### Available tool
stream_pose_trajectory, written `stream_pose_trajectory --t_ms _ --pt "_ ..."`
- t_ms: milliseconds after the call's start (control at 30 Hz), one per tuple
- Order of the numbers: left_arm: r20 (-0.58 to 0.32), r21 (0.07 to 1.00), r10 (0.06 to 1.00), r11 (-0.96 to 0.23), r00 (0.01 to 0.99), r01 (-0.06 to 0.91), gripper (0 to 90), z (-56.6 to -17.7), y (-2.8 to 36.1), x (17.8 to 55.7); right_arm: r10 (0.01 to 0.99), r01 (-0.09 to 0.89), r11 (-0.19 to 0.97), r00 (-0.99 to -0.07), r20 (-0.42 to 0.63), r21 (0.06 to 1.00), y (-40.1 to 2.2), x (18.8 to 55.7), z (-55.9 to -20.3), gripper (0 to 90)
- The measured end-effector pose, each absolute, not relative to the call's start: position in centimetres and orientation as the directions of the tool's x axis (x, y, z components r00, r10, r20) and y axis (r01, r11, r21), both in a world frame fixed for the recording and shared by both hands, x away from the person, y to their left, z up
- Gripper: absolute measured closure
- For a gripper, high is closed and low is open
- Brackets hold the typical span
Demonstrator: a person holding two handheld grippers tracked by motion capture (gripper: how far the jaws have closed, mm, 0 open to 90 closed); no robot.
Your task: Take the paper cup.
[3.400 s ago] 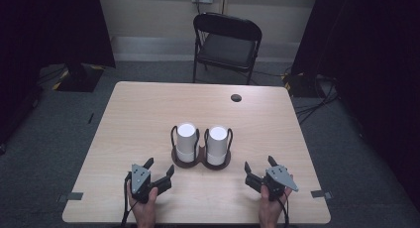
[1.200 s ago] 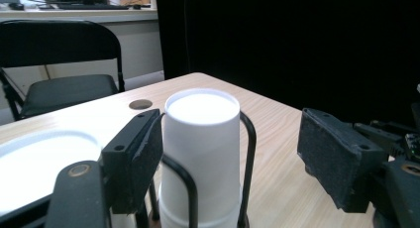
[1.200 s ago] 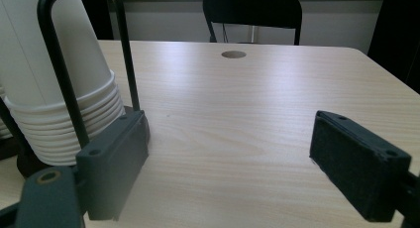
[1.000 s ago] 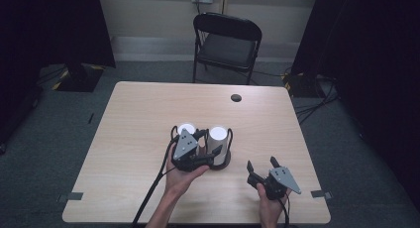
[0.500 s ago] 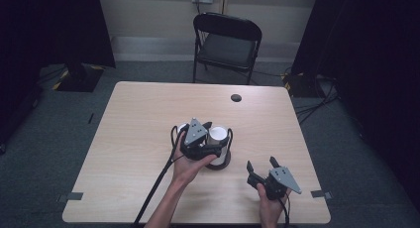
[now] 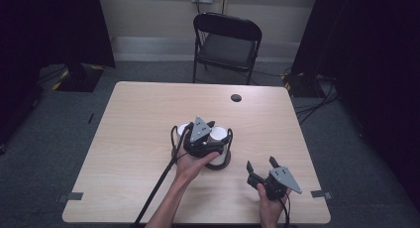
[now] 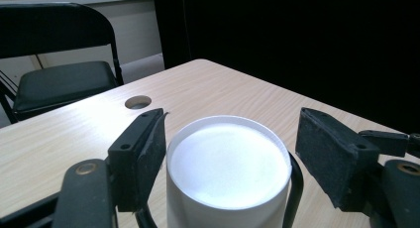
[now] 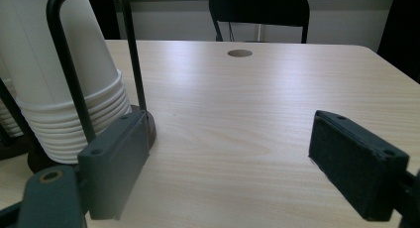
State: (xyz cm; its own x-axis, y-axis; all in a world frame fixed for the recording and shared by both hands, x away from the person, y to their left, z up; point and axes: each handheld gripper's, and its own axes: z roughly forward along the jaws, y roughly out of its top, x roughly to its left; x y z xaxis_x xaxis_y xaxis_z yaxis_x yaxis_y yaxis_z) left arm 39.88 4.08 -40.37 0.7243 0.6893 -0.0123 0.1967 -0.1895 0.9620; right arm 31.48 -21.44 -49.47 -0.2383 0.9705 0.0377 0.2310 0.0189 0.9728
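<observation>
Two stacks of white cups stand in a black wire holder at mid-table. I have the left gripper straddling the right stack; its jaws have just been closing, one pad touching, one clear. I hold the right gripper open nearby.

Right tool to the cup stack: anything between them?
Nothing but bare table between the right tool and the cup stack, seen in the right gripper view; one black holder loop fronts the cups.
</observation>
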Motion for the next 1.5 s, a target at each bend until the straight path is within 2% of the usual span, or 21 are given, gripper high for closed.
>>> stream_pose_trajectory --t_ms 267,600,1500 --pt "0.007 0.959 0.692 -0.21 0.722 0.192 26.8 -40.7 3.7 40.0 0.97 0.23 0.016 -0.239 0.041 0.973 -21.5 31.5 -49.5 15.0" --pt "-0.004 0.956 0.695 -0.208 0.719 0.207 35.5 -40.9 3.6 40.3 0.968 0.233 0.009 -0.247 0.05 0.973 -21.6 31.5 -49.5 15.3" --pt "-0.041 0.968 0.706 -0.146 0.707 0.203 36.0 -39.8 4.3 39.9 0.965 0.235 -0.002 -0.254 0.064 0.972 -21.6 31.5 -49.5 15.3"
